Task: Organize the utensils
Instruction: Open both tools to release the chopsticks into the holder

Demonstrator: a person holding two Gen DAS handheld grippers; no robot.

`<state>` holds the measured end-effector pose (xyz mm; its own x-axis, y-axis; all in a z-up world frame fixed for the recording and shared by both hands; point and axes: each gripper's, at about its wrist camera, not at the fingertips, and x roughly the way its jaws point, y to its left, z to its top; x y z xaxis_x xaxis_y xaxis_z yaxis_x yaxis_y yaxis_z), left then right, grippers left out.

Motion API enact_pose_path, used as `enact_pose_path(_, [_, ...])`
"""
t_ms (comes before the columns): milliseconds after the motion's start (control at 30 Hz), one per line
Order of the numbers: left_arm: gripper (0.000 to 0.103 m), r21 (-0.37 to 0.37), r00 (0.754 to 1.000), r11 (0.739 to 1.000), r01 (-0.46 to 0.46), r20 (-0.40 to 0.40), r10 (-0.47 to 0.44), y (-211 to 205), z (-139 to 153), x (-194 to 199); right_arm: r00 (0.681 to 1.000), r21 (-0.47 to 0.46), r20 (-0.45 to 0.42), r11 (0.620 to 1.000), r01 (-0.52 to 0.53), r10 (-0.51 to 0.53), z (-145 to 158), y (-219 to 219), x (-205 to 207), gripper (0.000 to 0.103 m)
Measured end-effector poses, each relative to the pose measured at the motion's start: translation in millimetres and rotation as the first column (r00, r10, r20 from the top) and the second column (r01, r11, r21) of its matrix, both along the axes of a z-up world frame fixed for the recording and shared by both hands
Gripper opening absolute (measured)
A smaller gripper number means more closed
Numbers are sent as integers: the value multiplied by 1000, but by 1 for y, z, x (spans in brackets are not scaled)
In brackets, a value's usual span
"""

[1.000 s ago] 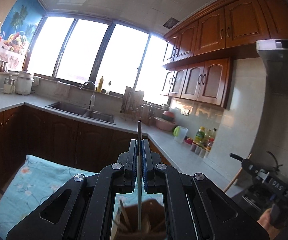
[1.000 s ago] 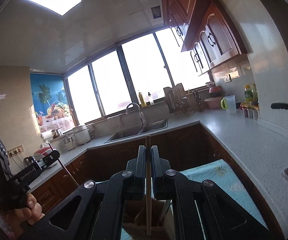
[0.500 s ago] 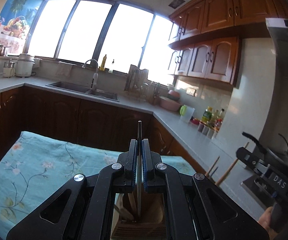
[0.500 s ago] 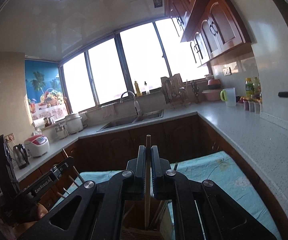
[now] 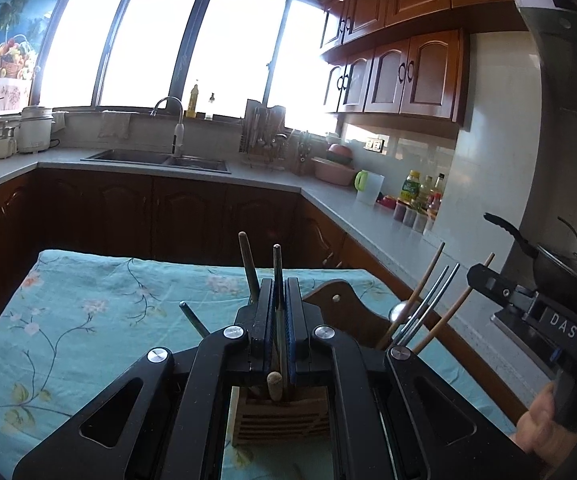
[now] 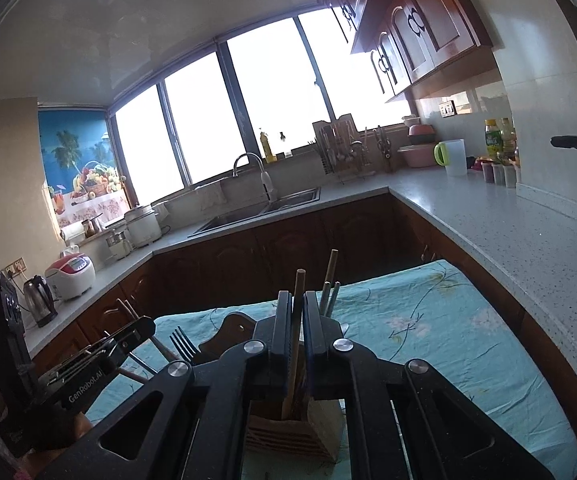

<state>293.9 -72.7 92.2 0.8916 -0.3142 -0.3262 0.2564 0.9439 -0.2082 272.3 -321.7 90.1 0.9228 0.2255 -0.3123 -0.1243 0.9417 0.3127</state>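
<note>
Each gripper (image 5: 277, 322) (image 6: 297, 324) pinched one upright utensil, a dark chopstick (image 5: 276, 264) and a wooden chopstick (image 6: 298, 292), apparently for lowering into the wooden holder (image 5: 284, 416).

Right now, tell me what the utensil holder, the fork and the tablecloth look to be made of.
Utensil holder: apparently wood, matte tan, with slatted sides. Fork: probably metal, thin grey tines with some shine. Tablecloth: fabric, matte turquoise with a floral print and soft wrinkles.
</note>
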Motion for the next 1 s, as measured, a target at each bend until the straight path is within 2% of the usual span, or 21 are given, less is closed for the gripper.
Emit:
enact_pose_path(367, [5, -11, 999, 1000, -3, -40, 2, 4, 3, 4, 1000, 30, -24, 999, 12, -11, 0, -9, 3, 6])
enact_pose_path(900, [5, 17, 998, 1000, -6, -57, 7, 3, 1, 2, 999, 35, -38, 999, 28, -26, -1, -10, 0, 6])
enact_pose_path(1000, [5, 19, 998, 1000, -4, -60, 5, 3, 3, 0, 999, 35, -40, 999, 30, -28, -2, -11, -1, 10])
